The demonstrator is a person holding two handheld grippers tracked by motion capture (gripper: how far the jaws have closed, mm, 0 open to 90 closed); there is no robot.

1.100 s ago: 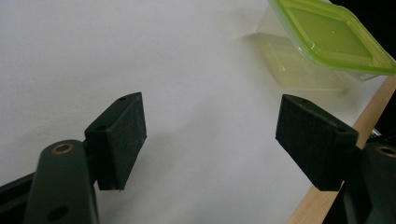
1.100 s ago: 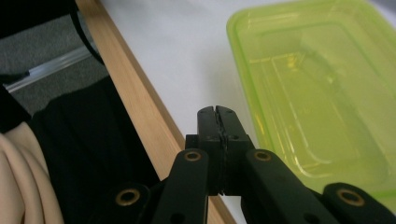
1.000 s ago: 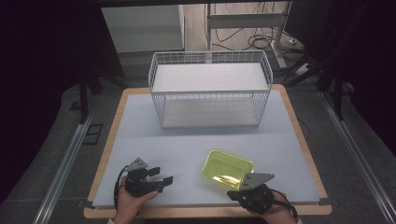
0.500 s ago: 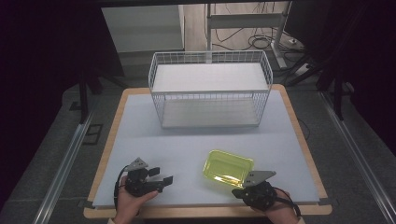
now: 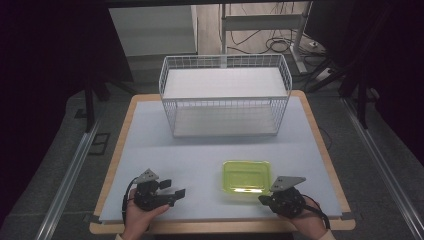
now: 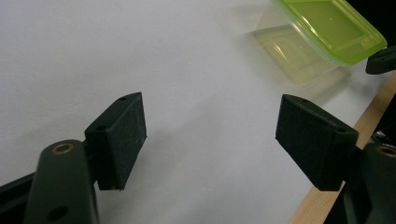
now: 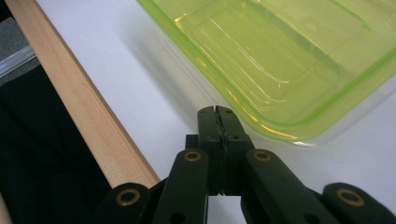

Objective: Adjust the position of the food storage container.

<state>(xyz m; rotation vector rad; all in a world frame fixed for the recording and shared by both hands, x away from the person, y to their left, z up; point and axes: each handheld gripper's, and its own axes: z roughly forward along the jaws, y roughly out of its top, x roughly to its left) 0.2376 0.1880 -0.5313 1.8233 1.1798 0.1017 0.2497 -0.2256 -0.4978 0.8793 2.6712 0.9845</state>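
Green-tinted plastic container [image 5: 246, 176] sat flat on the desk [image 5: 200, 150] toward its near right corner, its rim up and nothing inside it that I could see; the right hand-held gripper [image 5: 265, 199] lay just off the container's near right corner, its jaws pressed fully together with nothing between them, the tips close to the rim [image 7: 280, 131] though contact could not be told; closed like that, it looked set to nudge or steer the container rather than to pick it up; the left hand-held gripper [image 5: 176, 192] rested well apart on the near left, jaws wide open over bare desk, seemingly waiting; the white wire basket [image 5: 225, 95] stood at the far side, open-topped and with broad clear desk between it and the container; the wooden desk edge [image 7: 84, 112] ran just beside the right hand-held gripper, so room to draw back toward the person was slight, while forward and leftward lay free.
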